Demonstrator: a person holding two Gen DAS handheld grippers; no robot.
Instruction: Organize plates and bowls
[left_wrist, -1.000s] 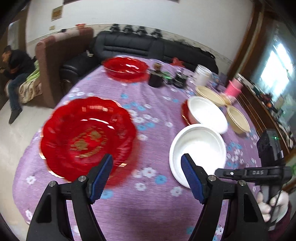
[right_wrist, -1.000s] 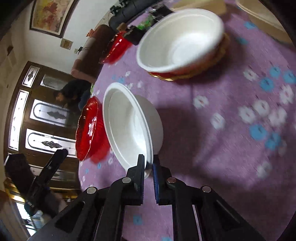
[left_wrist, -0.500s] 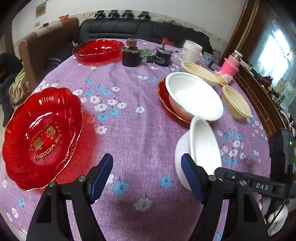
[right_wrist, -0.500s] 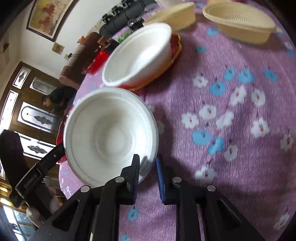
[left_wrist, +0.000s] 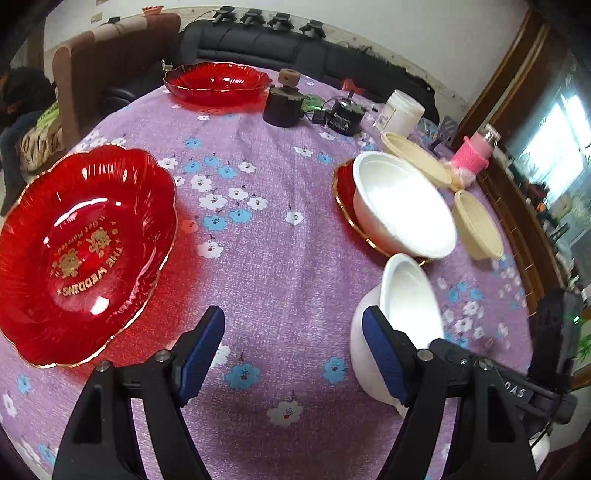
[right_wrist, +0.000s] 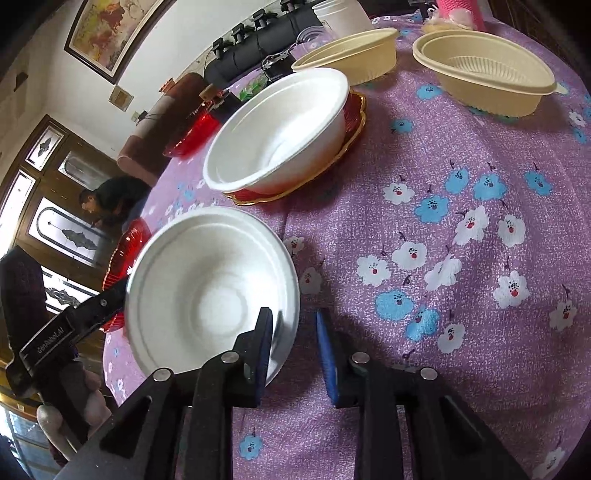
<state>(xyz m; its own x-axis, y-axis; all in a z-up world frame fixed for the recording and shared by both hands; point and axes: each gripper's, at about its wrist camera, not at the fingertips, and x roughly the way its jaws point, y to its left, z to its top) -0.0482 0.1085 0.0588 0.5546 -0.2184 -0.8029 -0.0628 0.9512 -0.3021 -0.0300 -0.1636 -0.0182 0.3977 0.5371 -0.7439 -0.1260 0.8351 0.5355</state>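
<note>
Right tongs (right_wrist: 295, 347) have spread apart, releasing the white bowl (right_wrist: 210, 291); left tongs (left_wrist: 293, 349) stay apart.

Right gripper (right_wrist: 293, 345) parted, left finger inside white bowl (right_wrist: 210, 291).

right gripper (right_wrist: 295, 347) fingers now parted off the rim, white bowl (right_wrist: 210, 291) released, still tilted

Red plate (left_wrist: 343, 184) mostly under bowl (left_wrist: 402, 210)
</note>
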